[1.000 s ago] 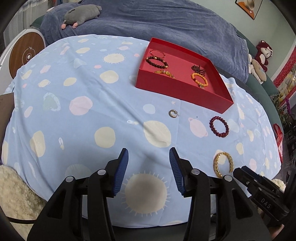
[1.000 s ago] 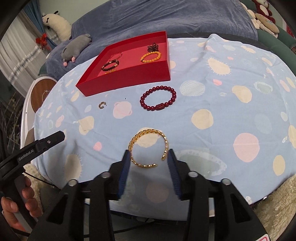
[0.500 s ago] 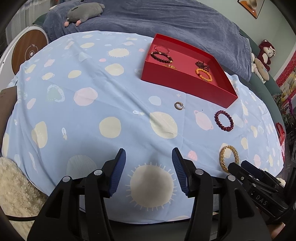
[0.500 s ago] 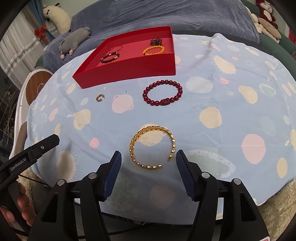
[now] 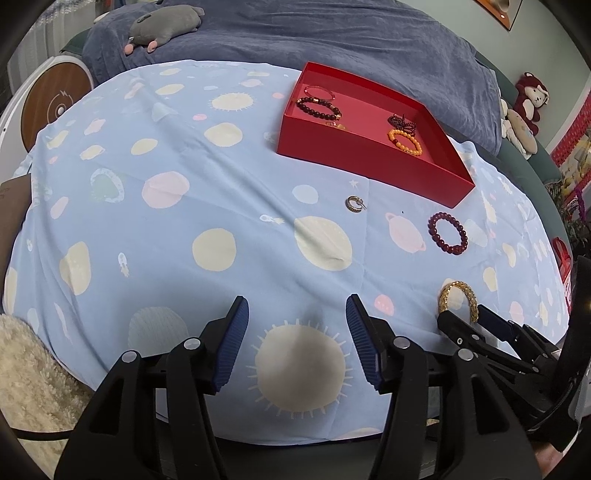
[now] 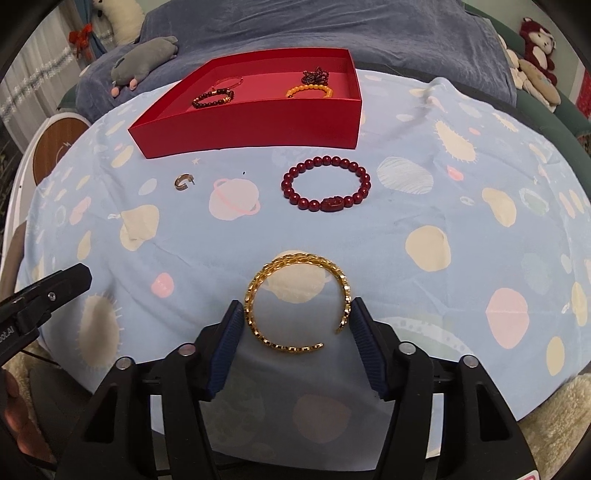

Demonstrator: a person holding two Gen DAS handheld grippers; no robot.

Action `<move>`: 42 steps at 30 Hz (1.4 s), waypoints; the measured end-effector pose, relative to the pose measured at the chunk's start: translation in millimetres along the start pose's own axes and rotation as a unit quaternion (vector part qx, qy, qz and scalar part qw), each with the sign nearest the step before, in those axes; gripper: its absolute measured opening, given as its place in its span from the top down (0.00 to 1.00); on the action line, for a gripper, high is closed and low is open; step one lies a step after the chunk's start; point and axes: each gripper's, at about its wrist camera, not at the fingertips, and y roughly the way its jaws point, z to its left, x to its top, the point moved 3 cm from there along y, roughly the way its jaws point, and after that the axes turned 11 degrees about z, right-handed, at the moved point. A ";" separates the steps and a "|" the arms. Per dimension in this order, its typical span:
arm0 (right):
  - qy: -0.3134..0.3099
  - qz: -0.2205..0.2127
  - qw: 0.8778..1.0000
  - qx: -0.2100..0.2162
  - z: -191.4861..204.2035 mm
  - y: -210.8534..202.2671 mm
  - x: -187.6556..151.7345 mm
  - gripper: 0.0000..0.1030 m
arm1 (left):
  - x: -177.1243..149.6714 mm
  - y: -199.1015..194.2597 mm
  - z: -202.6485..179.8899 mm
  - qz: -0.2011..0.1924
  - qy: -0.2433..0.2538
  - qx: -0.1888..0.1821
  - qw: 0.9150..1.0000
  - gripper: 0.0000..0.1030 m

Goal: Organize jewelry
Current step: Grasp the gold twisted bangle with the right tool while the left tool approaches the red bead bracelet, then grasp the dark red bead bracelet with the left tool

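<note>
A gold open bangle [image 6: 297, 302] lies on the blue patterned cloth between the open fingers of my right gripper [image 6: 297, 314], which straddles it low over the cloth. The bangle also shows in the left wrist view [image 5: 458, 299]. Beyond it lie a dark red bead bracelet [image 6: 327, 182] and a small gold hoop earring [image 6: 182, 182]. A red tray [image 6: 258, 125] at the back holds several bracelets. My left gripper [image 5: 297, 314] is open and empty over the cloth's near edge, left of the right gripper [image 5: 476, 321].
The round table is draped with a blue cloth [image 5: 166, 221]. A blue-covered sofa with a grey plush toy [image 5: 162, 26] stands behind it. Stuffed toys [image 6: 535, 59] sit at the right. A cream shaggy rug [image 5: 22, 369] lies below the table edge.
My right gripper has moved forward and its fingers now flank the gold bangle. My left gripper has shifted slightly and stays open.
</note>
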 end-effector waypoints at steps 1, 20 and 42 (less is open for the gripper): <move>-0.002 -0.001 1.000 -0.001 0.1 -0.1 -0.3 0.46 | 0.2 0.4 -0.3 0.001 0.001 0.000 1.000 0.49; 0.081 -0.021 0.996 0.025 -61.1 -32.2 4.6 0.47 | 47.1 23.8 -77.9 0.000 0.051 -0.032 0.998 0.49; 0.124 -0.017 0.991 0.044 -96.5 -24.8 21.7 0.47 | 78.0 86.5 -153.5 0.022 0.134 -0.019 0.991 0.93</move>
